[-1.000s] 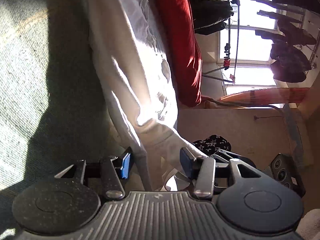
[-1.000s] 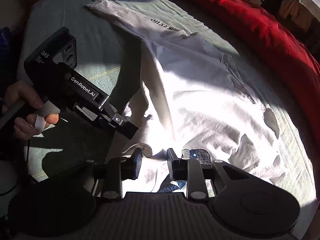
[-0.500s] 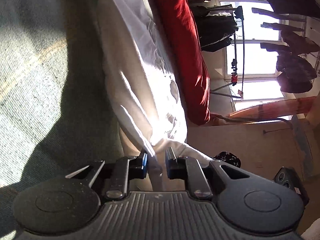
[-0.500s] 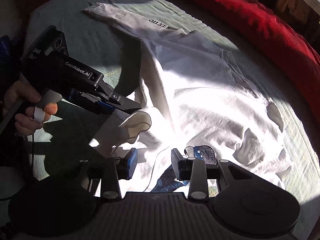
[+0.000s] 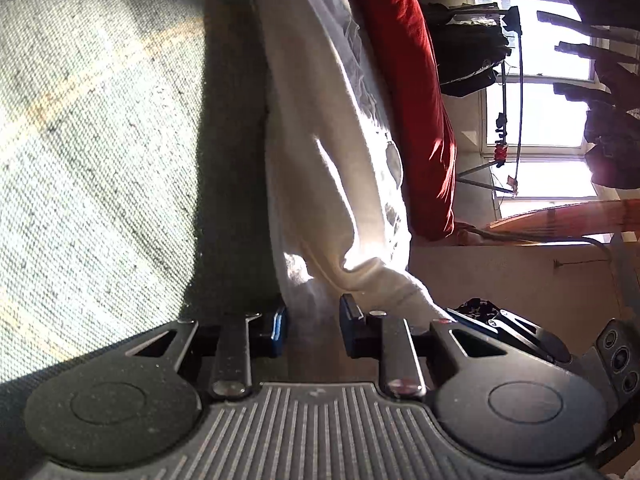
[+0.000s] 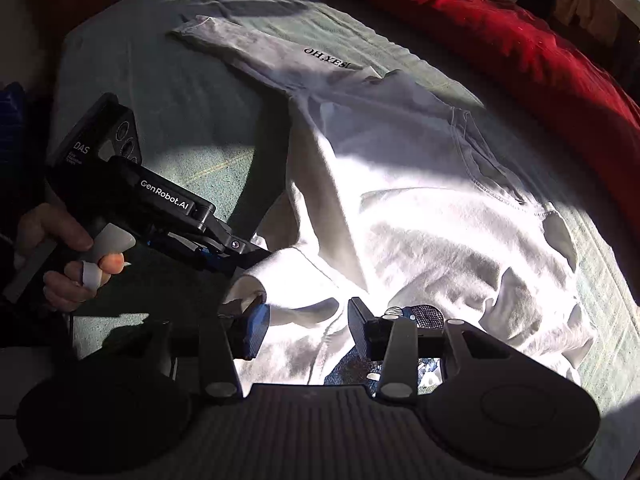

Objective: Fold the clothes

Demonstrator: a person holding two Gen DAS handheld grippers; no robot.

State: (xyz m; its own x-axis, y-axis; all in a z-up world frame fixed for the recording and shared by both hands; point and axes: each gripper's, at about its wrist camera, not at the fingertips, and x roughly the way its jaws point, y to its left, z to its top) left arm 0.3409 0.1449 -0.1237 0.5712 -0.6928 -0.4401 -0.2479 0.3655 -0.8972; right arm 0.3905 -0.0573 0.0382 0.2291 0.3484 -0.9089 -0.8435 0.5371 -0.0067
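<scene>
Right wrist view: at nine o'clock, a white sweatshirt (image 6: 420,216) cuff has just been clamped by the left gripper (image 6: 244,258); right gripper (image 6: 306,326) jaws are opening around cloth, readying the sleeve fold.

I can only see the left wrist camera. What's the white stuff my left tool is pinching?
Observer: A sleeve of a white shirt spread on the bed. The left tool is shut on its cuff.
Operator: Are there words on it?
Observer: Yes, "OH,YES!" on the other sleeve.
Operator: What's my right tool doing?
Observer: The right tool hangs over the shirt's near edge, jaws opening, with cloth between them but not pinched.
</scene>
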